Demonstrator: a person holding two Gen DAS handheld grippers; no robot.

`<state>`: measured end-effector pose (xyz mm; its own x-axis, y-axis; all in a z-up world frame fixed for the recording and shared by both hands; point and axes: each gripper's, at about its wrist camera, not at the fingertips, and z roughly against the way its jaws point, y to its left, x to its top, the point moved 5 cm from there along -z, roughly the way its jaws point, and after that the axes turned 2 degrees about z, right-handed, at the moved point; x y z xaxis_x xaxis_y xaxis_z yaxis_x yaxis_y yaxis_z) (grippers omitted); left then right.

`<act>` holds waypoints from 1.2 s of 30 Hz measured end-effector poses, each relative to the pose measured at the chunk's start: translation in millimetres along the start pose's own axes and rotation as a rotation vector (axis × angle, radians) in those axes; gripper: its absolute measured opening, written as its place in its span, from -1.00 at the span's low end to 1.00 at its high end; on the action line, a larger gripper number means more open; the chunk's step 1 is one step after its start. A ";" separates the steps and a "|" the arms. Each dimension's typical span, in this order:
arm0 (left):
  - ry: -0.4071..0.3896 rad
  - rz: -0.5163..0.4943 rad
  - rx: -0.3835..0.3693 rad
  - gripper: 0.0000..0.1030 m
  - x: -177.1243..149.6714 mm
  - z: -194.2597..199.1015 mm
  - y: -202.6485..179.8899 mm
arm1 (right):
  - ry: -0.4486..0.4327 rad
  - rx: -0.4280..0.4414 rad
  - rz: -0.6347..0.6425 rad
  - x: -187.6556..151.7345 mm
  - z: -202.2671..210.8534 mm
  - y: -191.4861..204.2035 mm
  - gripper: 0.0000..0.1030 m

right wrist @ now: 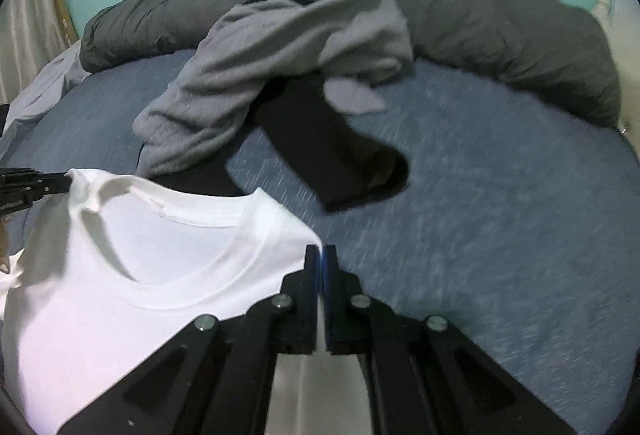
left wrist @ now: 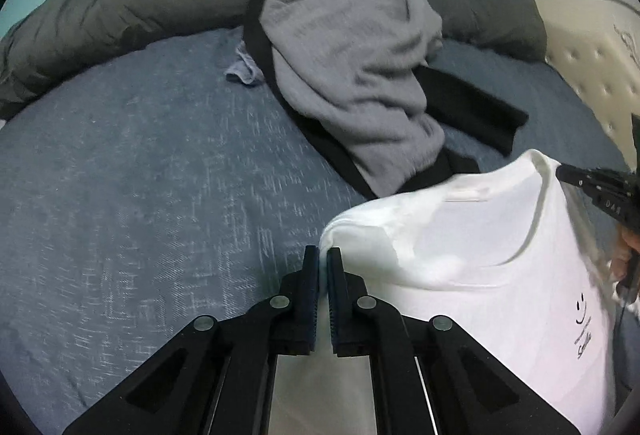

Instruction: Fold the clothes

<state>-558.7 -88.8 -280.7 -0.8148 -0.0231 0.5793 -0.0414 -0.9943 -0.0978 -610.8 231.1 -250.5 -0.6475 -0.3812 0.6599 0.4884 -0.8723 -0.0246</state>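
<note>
A white T-shirt (left wrist: 480,243) with a small black smiley print hangs stretched between my two grippers above the blue bed. My left gripper (left wrist: 323,255) is shut on the shirt's shoulder, white cloth pinched between its pads. In the right wrist view the same white T-shirt (right wrist: 120,275) spreads to the left, and my right gripper (right wrist: 321,253) is shut on its other shoulder corner. Each gripper shows at the edge of the other's view: the right gripper (left wrist: 560,171) at the shirt's far shoulder, the left gripper (right wrist: 66,179) likewise.
A crumpled grey garment (left wrist: 352,75) lies over a black garment (left wrist: 472,107) in the middle of the blue bedsheet (left wrist: 140,175). A dark grey duvet (left wrist: 140,7) is bunched along the far edge. A padded cream headboard (left wrist: 592,75) stands at the right.
</note>
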 end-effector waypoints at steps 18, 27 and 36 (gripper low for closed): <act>0.068 0.029 0.015 -0.87 -8.2 -53.5 14.6 | 0.071 -0.036 -0.088 -12.5 -45.1 -4.9 -0.96; 0.037 0.072 -0.034 -0.79 -5.7 -25.6 30.0 | -0.029 0.126 -0.140 11.5 -19.1 39.6 -0.33; 0.032 0.050 -0.018 -0.79 -39.5 11.2 58.5 | 0.052 0.367 -0.115 32.6 -42.7 150.9 -0.30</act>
<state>-522.5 -147.2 -300.3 -0.8344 -0.0692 0.5468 -0.0104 -0.9899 -0.1410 -583.2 74.0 -264.7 -0.7342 -0.3106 0.6037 0.5820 -0.7458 0.3240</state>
